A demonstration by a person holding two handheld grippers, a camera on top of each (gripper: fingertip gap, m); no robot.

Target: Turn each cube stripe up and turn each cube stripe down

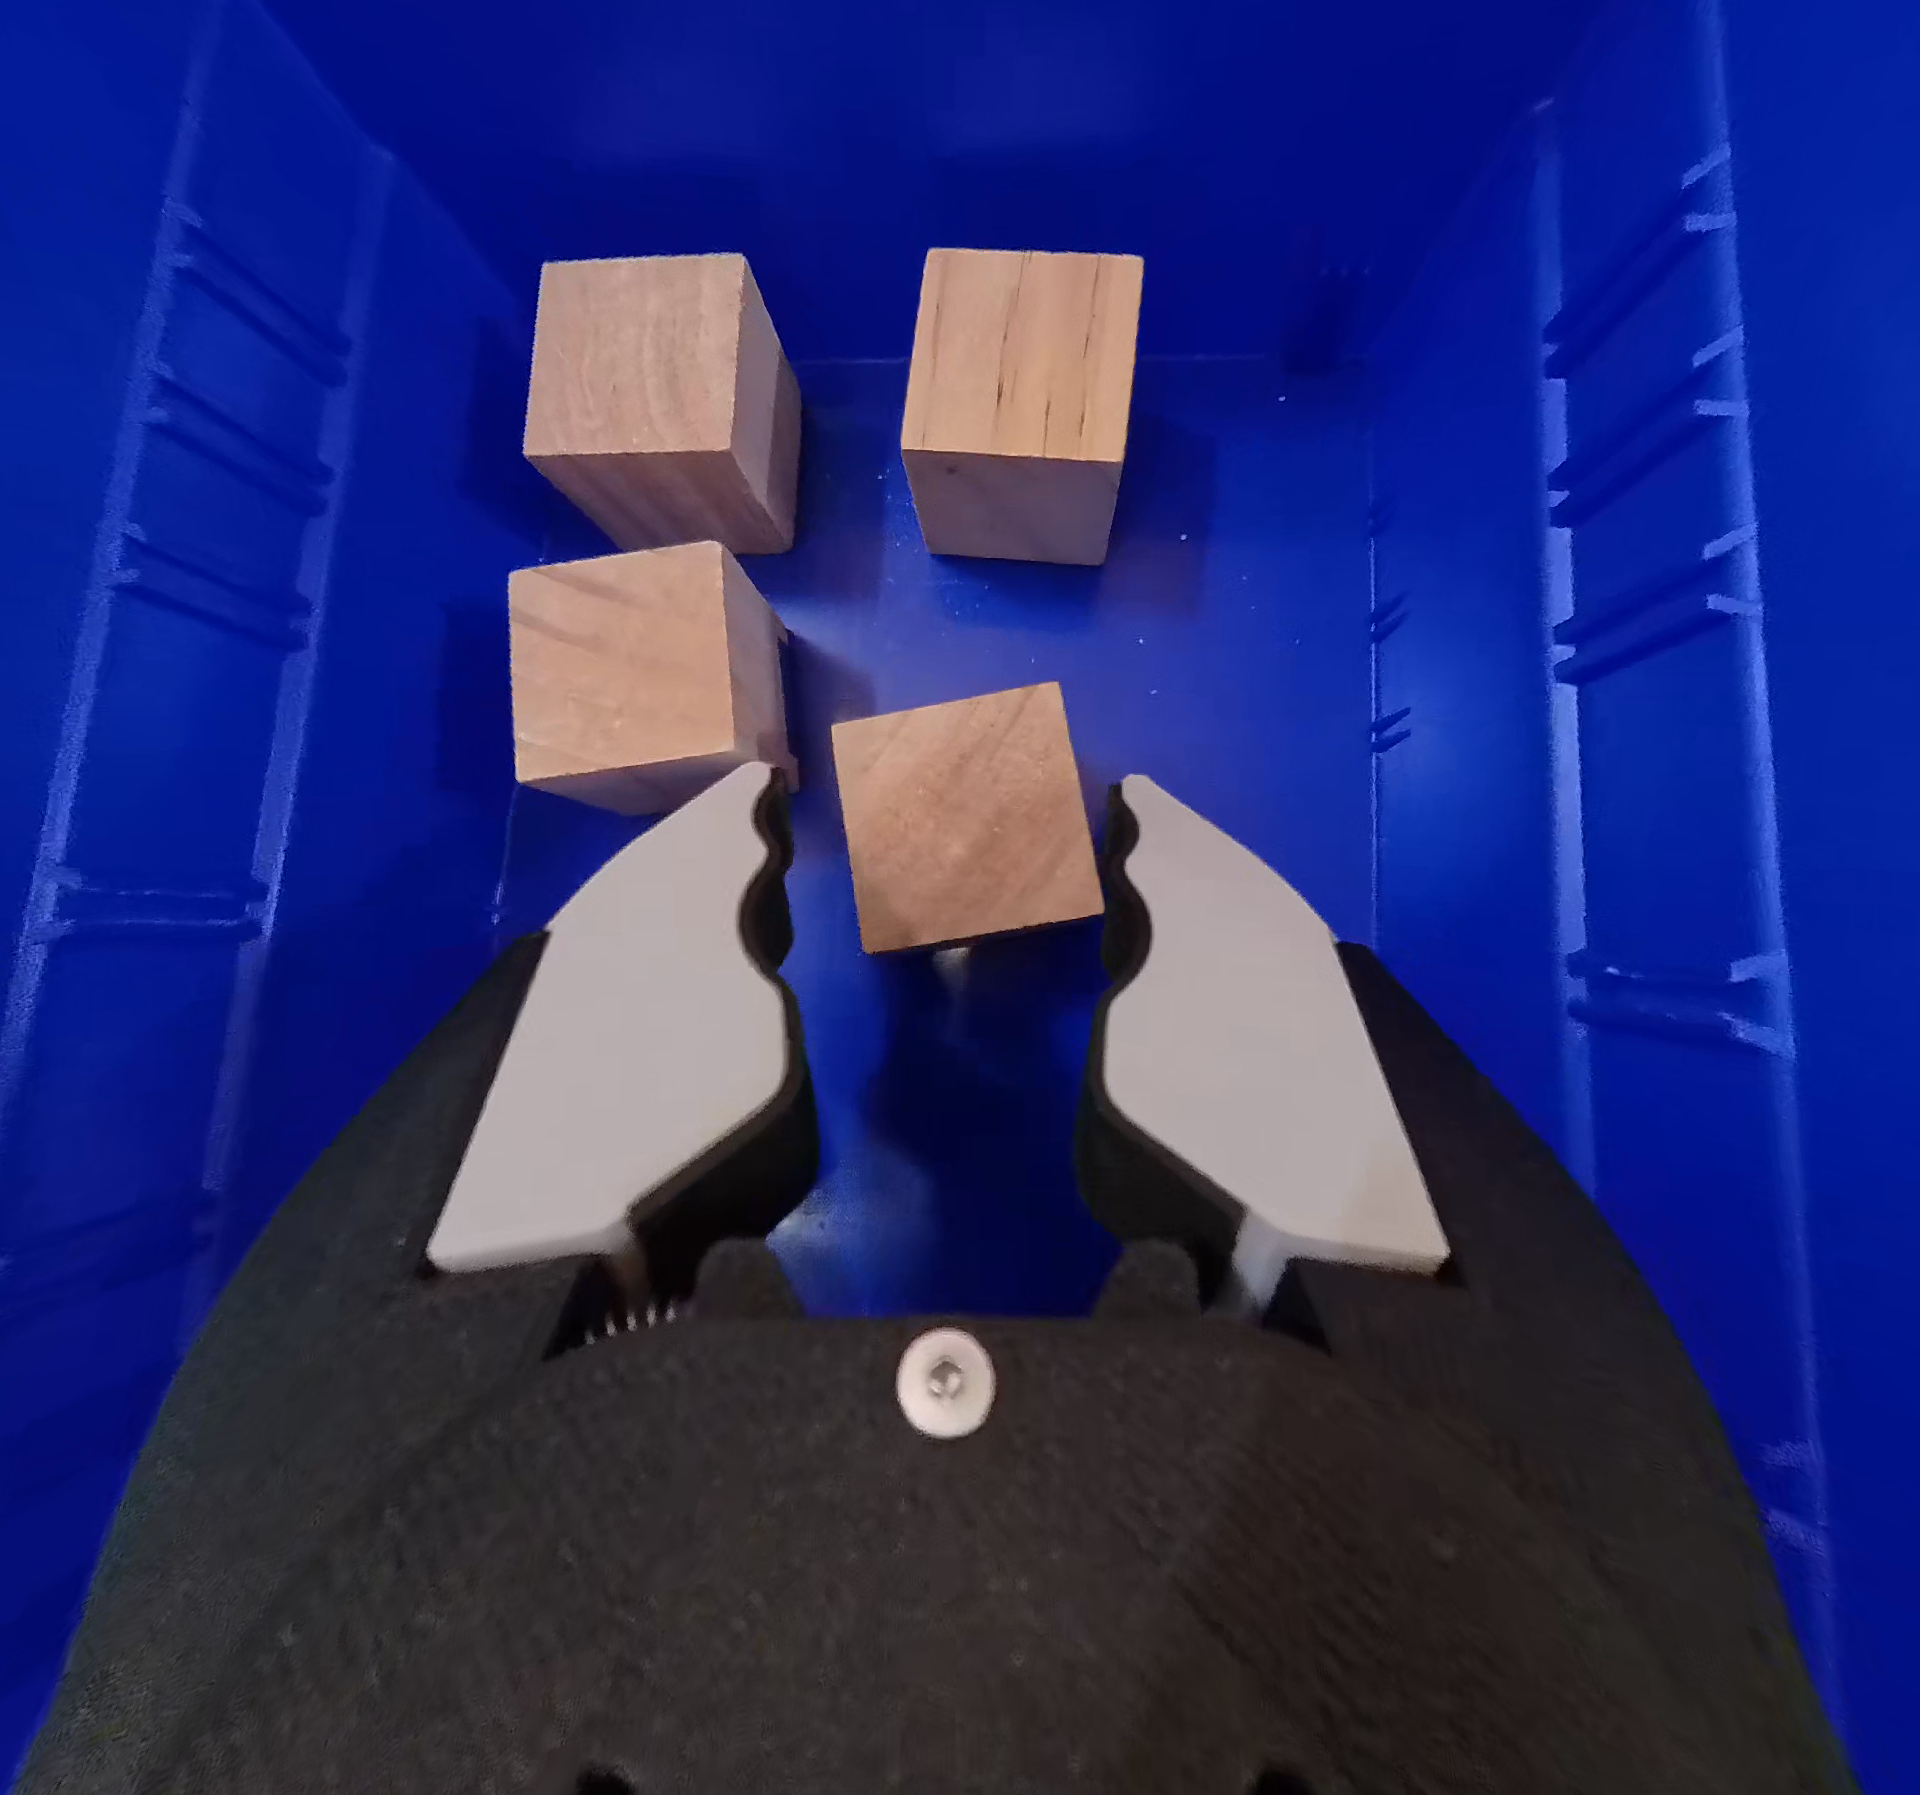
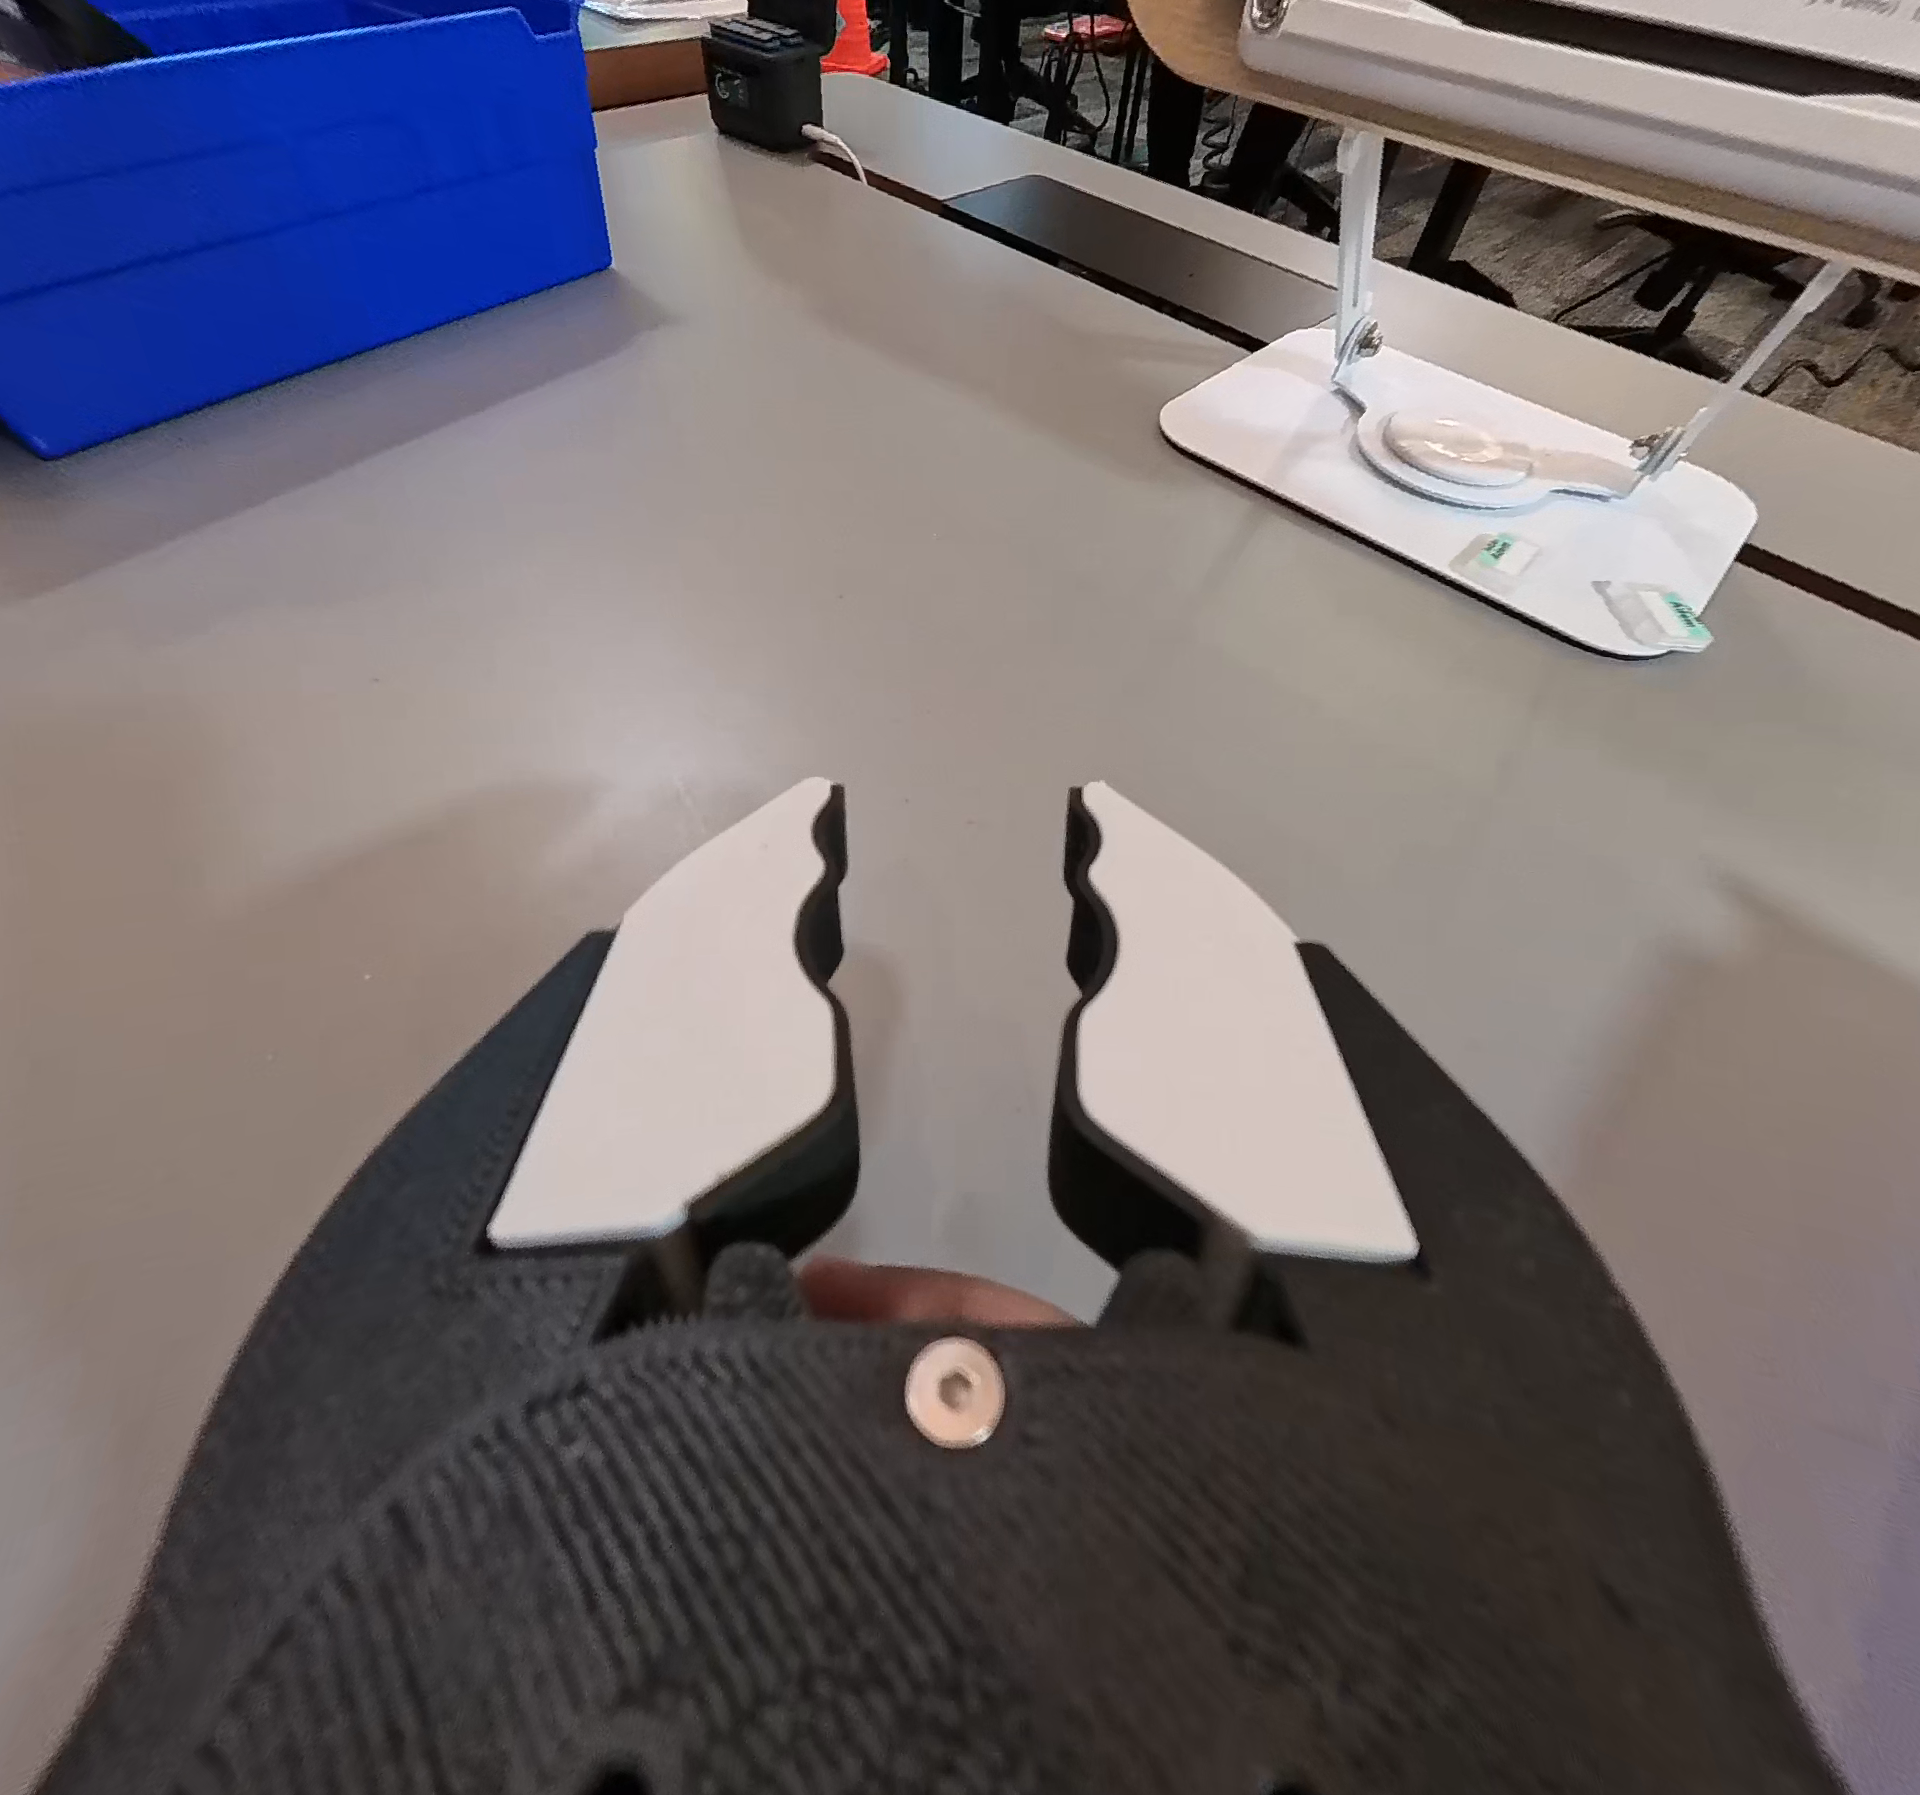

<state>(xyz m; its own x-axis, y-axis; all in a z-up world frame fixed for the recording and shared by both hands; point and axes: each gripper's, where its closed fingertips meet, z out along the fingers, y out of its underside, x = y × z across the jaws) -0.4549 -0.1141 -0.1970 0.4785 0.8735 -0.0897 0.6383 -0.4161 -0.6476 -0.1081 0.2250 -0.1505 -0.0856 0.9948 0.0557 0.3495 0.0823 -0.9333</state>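
Note:
Several plain wooden cubes sit on the floor of a blue bin (image 1: 1455, 498). The back left cube (image 1: 649, 374), back right cube (image 1: 1018, 374) and near left cube (image 1: 634, 665) show bare wood tops with no stripe visible. The nearest cube (image 1: 966, 815) is turned slightly and lies between the fingertips of my left gripper (image 1: 951, 784), which is open, with a small gap on each side. My right gripper (image 2: 954, 795) is open and empty above a grey table (image 2: 727, 602), to the right of the blue bin (image 2: 291, 207).
The bin's ribbed walls (image 1: 208, 602) close in on the left, right and back. On the table a white stand base (image 2: 1455, 488) holding a board stands to the right, and a black device with a cable (image 2: 758, 83) lies behind the bin.

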